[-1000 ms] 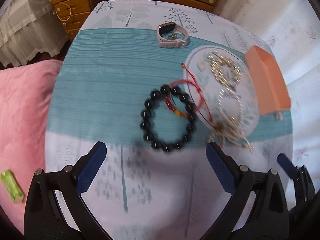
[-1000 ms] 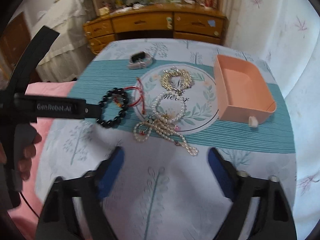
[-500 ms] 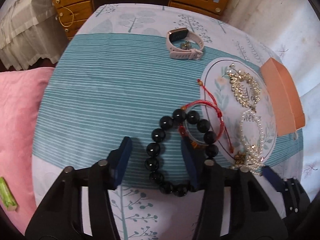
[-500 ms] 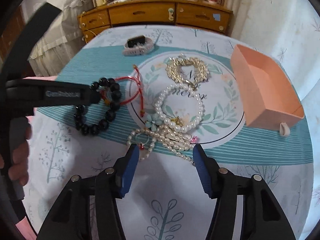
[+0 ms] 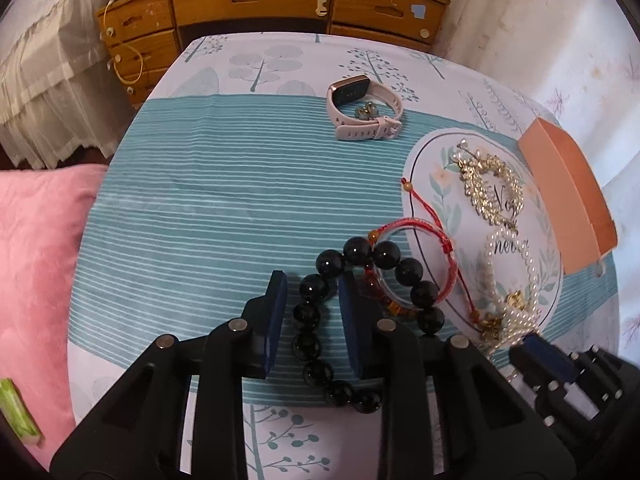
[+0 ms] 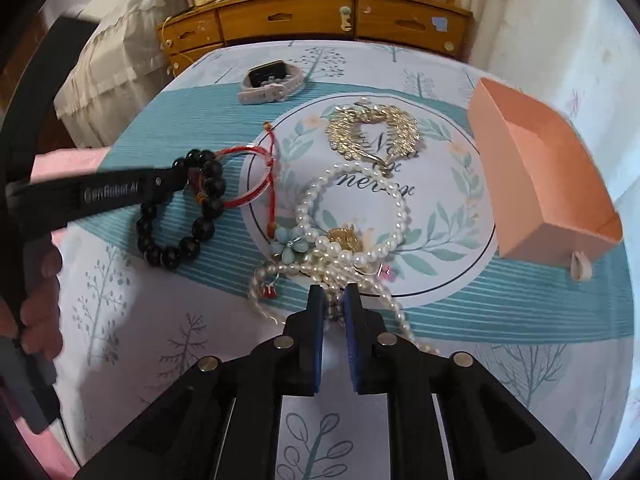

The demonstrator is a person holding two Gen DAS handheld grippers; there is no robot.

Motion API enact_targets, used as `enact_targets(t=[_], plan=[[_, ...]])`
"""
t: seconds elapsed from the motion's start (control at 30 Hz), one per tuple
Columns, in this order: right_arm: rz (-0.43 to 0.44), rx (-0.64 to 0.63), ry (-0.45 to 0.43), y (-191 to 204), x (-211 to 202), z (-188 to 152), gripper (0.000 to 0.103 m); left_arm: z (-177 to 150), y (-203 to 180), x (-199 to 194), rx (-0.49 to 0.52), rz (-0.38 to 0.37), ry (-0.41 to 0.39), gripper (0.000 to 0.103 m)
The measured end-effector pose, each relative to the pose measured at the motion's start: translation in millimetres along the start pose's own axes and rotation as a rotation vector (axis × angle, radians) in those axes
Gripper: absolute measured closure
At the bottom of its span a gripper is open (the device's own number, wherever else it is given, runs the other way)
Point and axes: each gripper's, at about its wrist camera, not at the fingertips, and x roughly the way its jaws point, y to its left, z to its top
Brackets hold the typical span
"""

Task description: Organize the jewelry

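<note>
A black bead bracelet lies on the teal striped cloth, tangled with a red cord bracelet. My left gripper is down over its left side. One run of beads sits between the closing jaws, with a small gap still on either side. A pearl necklace is heaped on the round printed mat. My right gripper is closing at the near end of the heap, and its pads pinch a few pearl strands. A gold leaf piece lies further back.
An open orange box stands at the right of the mat. A pale pink watch rests at the back of the cloth. Beyond the table is a wooden dresser; a pink cushion lies left. A person's hand holds the left gripper.
Both grippers came down toward the table and their jaws narrowed from wide open. The left now straddles the black beads; the right has closed on the pearl strands.
</note>
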Motion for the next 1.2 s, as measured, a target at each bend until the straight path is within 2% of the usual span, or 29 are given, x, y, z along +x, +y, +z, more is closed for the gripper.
enact_targets(t=[0.03,0.1,0.23,0.27,0.33,0.53,0.77,0.87,0.93,0.97,1.0,1.03,1.13,1.2], plan=[[0.008,0.005,0.006,-2,0,0,0.093,-1,-1,0,0.009,0.002,-0.004,0.086],[0.031,0.028,0.022,-4,-1,0,0.094,-1,1,-1,0.013,-0.006,-0.006,0.090],[0.155,0.160,0.075,-12,-4,-4,0.097,0,8,-1,-0.020,-0.044,0.006,0.090],[0.174,0.182,0.085,-13,-4,-6,0.102,0,8,-2,-0.022,-0.047,0.009,0.090],[0.223,0.236,0.116,-15,-5,-12,0.103,-1,9,-2,-0.017,-0.043,0.010,0.090],[0.302,0.352,0.157,-23,-9,-30,0.103,-4,9,-9,0.001,-0.032,-0.004,0.090],[0.303,0.333,0.178,-30,-24,-42,0.103,-7,12,-18,-0.019,-0.032,-0.023,0.090],[0.247,0.277,0.084,-30,-45,-38,0.103,-7,13,-23,-0.036,-0.050,-0.041,0.090],[0.184,0.247,0.019,-31,-54,-32,0.097,-7,13,-27,-0.042,-0.060,-0.054,0.090],[0.159,0.234,0.006,-31,-54,-30,0.075,-7,13,-30,-0.042,-0.068,-0.062,0.090],[0.140,0.213,-0.001,-29,-52,-27,0.042,-7,12,-32,-0.041,-0.073,-0.068,0.090],[0.140,0.193,-0.009,-27,-50,-26,0.031,-8,12,-35,-0.038,-0.078,-0.077,0.090],[0.124,0.113,-0.061,-17,-47,-21,0.029,-8,12,-41,-0.036,-0.090,-0.091,0.090],[0.118,0.066,-0.037,-8,-40,-20,0.029,-9,14,-44,-0.040,-0.097,-0.103,0.090]])
